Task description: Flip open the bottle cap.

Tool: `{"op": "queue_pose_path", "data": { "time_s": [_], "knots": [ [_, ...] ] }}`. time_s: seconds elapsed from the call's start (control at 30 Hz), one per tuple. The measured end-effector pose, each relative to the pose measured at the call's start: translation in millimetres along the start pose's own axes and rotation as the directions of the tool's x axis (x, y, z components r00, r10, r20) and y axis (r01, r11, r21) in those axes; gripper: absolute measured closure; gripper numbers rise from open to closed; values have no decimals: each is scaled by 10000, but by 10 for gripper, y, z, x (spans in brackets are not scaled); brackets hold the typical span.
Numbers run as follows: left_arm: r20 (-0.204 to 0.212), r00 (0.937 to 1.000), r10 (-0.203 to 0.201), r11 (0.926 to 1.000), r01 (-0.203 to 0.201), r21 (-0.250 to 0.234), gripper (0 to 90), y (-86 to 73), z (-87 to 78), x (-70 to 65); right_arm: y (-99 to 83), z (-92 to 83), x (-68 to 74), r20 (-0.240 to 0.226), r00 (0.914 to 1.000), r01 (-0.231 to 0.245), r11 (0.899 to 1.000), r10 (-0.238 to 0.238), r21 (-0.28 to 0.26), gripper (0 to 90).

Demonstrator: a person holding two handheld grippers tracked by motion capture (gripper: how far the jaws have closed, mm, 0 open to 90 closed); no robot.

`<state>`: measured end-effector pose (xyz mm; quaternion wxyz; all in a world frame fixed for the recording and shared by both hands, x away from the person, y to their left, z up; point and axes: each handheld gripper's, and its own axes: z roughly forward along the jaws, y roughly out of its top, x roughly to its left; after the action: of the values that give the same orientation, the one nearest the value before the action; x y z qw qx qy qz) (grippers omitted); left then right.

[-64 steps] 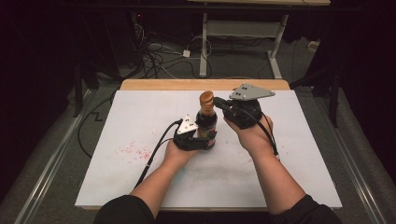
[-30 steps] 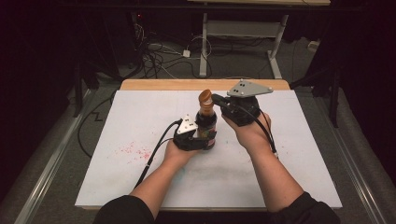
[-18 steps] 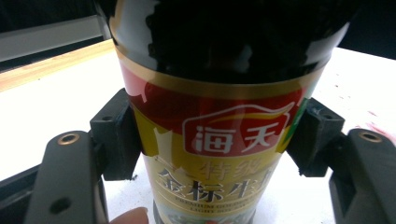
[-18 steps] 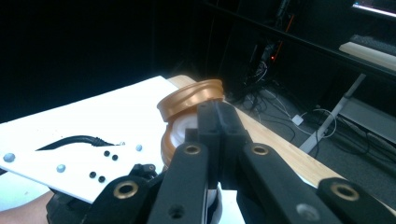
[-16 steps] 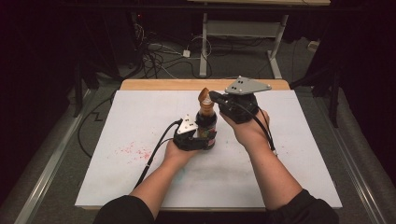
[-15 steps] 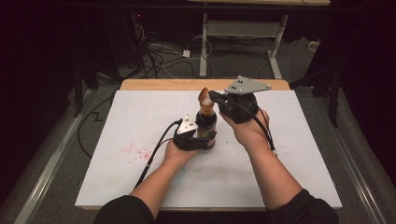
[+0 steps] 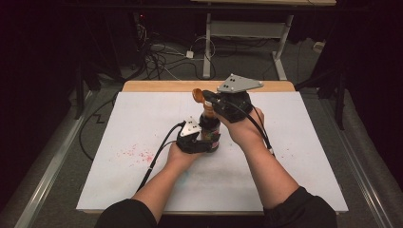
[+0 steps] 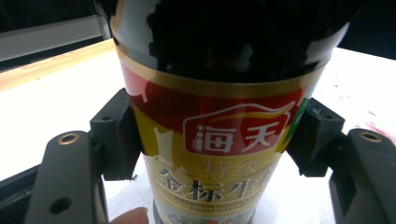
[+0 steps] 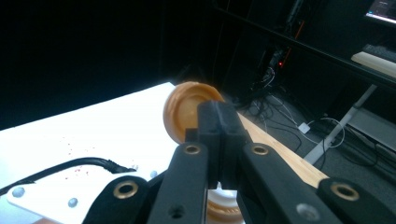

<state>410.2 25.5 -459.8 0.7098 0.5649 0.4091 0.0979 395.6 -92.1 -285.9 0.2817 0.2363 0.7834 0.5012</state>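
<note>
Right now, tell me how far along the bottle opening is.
Done: the left gripper clamps the bottle upright on the table. In hand: the right gripper pinches the orange cap, flipped back from the neck. Left: letting the cap go.

A lab (dim, curtained): white-topped table [image 7: 294,156], tangled floor cables [image 7: 161,57], desk legs [image 7: 207,42] behind.
</note>
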Motion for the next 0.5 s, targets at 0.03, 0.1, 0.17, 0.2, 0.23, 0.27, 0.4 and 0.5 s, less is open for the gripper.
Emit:
{"op": "queue_pose_path", "data": {
  "time_s": [0.03,0.1,0.17,0.2,0.23,0.27,0.4,0.5],
  "knots": [
    [2,10000,4,10000,-4,5,287,0,0,1,2,2,2,-1,10000,16,10000,-16,-13,900],
    [-2,10000,-1,10000,1,0,286,-1,0,0,0,-3,-6,-2,10000,-6,10000,6,-8,900],
    [-7,10000,-8,10000,8,-15,286,-2,0,-1,-1,-15,-15,31,10000,-32,10000,32,-17,900],
    [-8,10000,-3,10000,3,-12,286,-2,0,0,-2,-28,-23,39,10000,-32,10000,32,-41,900],
    [-10,10000,-1,10000,1,-12,286,-2,0,0,-3,-39,-29,51,10000,-59,10000,59,-49,900],
    [-14,10000,6,10000,-6,-7,286,-2,0,0,-4,-46,-36,73,10000,-36,10000,37,-66,900],
    [-15,10000,5,10000,-5,0,286,-2,0,2,-30,-85,-70,136,9998,-160,9998,161,-84,900],
    [-17,10000,-37,10000,37,-21,286,-1,1,-2,-57,-114,-98,198,9994,-269,9996,271,-112,900]
  ]
}}
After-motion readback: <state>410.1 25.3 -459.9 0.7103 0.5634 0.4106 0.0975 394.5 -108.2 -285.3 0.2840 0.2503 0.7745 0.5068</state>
